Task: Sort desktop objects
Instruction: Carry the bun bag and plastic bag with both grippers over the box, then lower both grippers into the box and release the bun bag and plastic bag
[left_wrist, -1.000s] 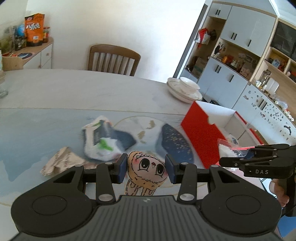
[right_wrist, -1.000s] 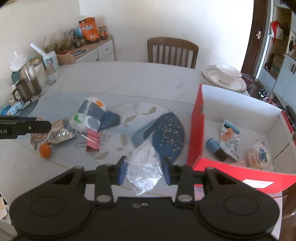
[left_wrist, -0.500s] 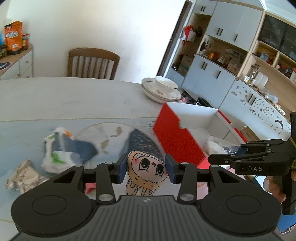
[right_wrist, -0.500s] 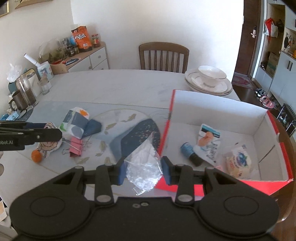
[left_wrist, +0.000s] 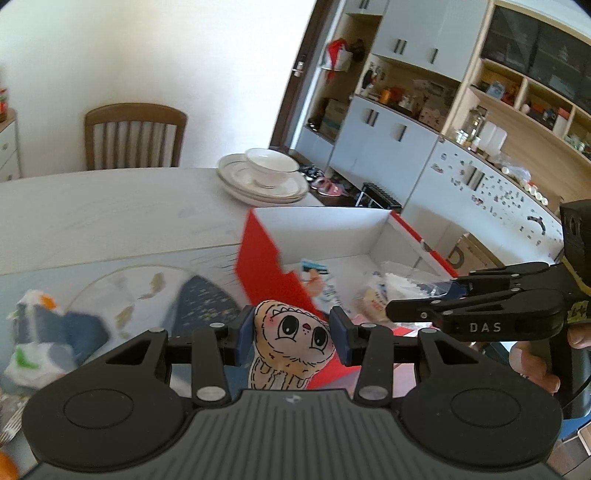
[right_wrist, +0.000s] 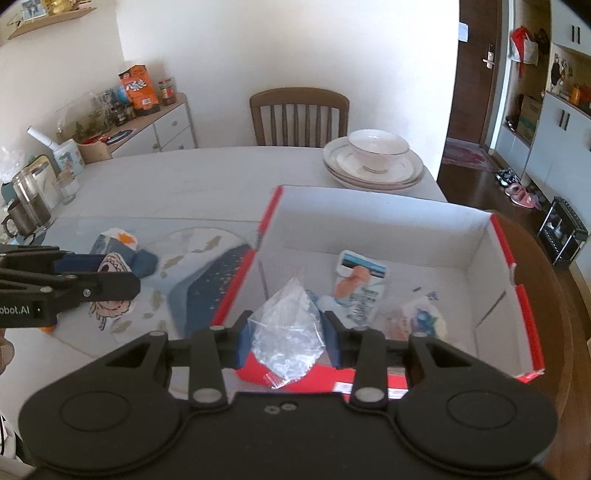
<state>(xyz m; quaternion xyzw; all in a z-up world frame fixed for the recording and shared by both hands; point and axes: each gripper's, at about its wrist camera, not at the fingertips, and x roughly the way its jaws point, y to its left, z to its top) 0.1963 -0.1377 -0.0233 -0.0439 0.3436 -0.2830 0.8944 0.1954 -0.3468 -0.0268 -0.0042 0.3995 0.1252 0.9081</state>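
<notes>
I'm gripping a doll (left_wrist: 291, 341) in my left tongs (left_wrist: 292, 334), a bag (right_wrist: 286, 336) in my right tongs (right_wrist: 287, 338), over the box (right_wrist: 384, 218).

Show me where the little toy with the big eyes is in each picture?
Left wrist view: the cartoon plush toy sits bottom centre, pinched between the left gripper fingers.
Right wrist view: the same toy is at the left edge, half hidden behind the left gripper, over the table mat.
Shared landmark: the red box, to the right of the toy in both.
</notes>
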